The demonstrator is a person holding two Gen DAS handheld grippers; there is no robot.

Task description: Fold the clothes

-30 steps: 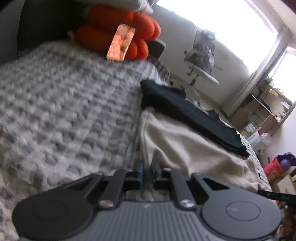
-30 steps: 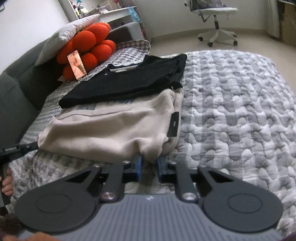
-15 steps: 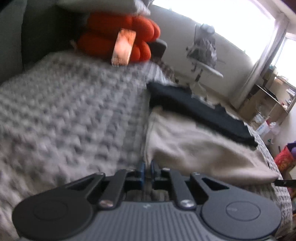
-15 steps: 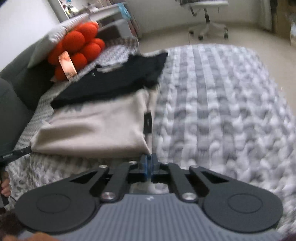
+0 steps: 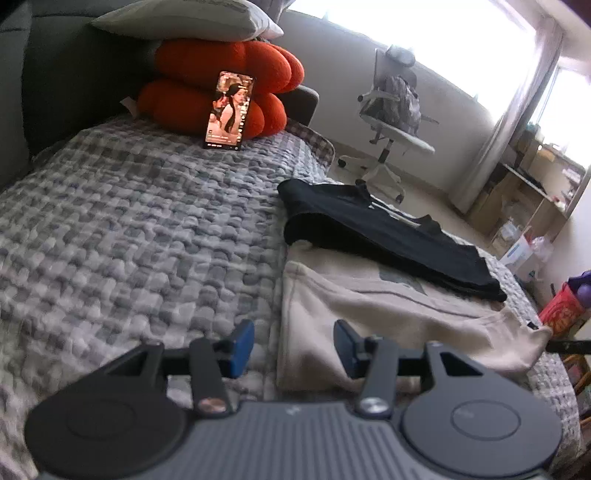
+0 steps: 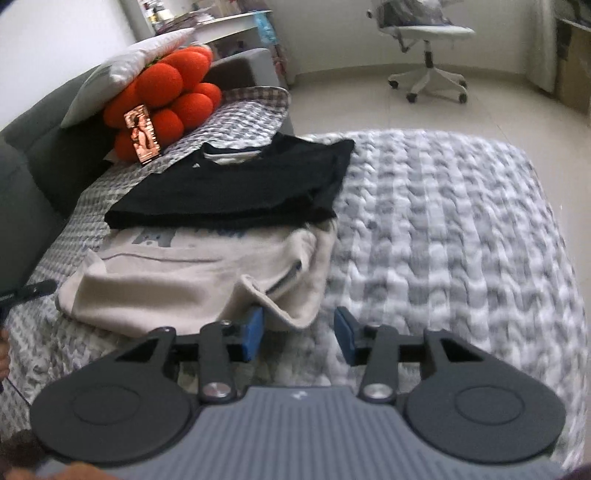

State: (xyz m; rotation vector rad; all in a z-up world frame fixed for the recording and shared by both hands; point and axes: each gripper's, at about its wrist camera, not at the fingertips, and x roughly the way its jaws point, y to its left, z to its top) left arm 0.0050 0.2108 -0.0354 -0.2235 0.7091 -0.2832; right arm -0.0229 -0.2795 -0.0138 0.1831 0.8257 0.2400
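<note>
A folded beige garment [image 5: 373, 321] [image 6: 192, 284] lies on the grey quilted bed [image 5: 129, 229] [image 6: 443, 229]. A folded black garment [image 5: 376, 229] [image 6: 243, 188] rests behind it, overlapping its far edge. My left gripper [image 5: 293, 345] hovers at the beige garment's near left corner, its jaws opening, the pads off the cloth. My right gripper [image 6: 299, 334] hangs at the near right corner, jaws opening too; the loose corner flap sags between the blue pads, which do not press on it.
An orange cushion [image 5: 221, 88] [image 6: 162, 99] with a phone [image 5: 229, 110] [image 6: 144, 133] propped on it sits under a white pillow [image 5: 184, 20] at the bed's head. A swivel chair [image 5: 391, 122] [image 6: 424, 44] stands on the floor beyond. Shelves [image 5: 528, 195] line the window side.
Both grippers were shut at the beige garment's near edge; now both stand apart with the cloth let go, and both have lifted slightly.
</note>
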